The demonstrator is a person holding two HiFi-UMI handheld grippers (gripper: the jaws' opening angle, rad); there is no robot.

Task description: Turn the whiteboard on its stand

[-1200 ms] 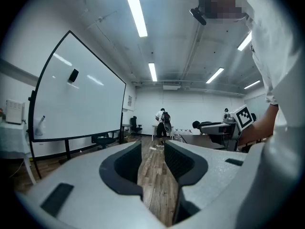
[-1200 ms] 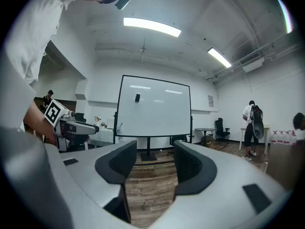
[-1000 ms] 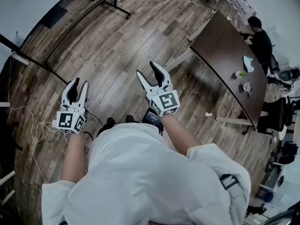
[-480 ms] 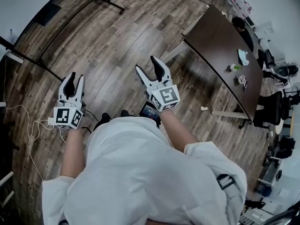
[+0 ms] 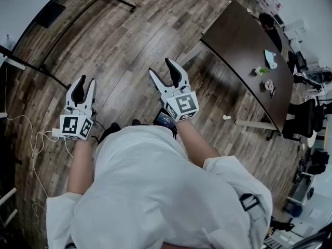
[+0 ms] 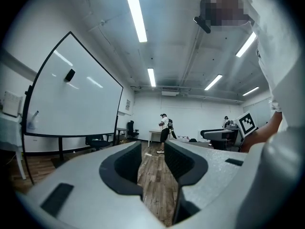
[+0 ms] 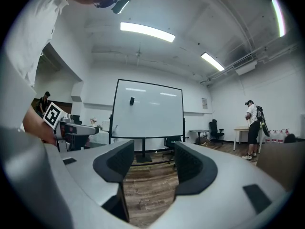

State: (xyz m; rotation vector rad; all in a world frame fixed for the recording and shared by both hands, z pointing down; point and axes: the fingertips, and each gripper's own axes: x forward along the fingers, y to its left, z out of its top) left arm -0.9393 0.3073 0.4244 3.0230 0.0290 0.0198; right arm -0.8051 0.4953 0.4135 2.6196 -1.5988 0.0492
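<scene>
The whiteboard (image 7: 147, 109) stands on a black wheeled stand across the wood floor, straight ahead in the right gripper view. In the left gripper view the whiteboard (image 6: 71, 94) fills the left side, with a small dark eraser stuck on it. From the head view its white face (image 5: 26, 9) lies at the top left. My left gripper (image 5: 83, 87) is held level over the floor, jaws slightly apart and empty. My right gripper (image 5: 166, 72) is also level; its jaws have just been opening, with nothing between them. Neither gripper touches the board.
A long dark table (image 5: 249, 56) runs along the right with small items on it and a person seated at its far end. Office chairs (image 5: 303, 121) stand beyond it. A white cable (image 5: 36, 139) trails on the floor at left. Another person (image 7: 251, 123) stands far right.
Both grippers have shifted a little forward over the floor, along with the person's body. The right jaws stand slightly wider than a second ago.
</scene>
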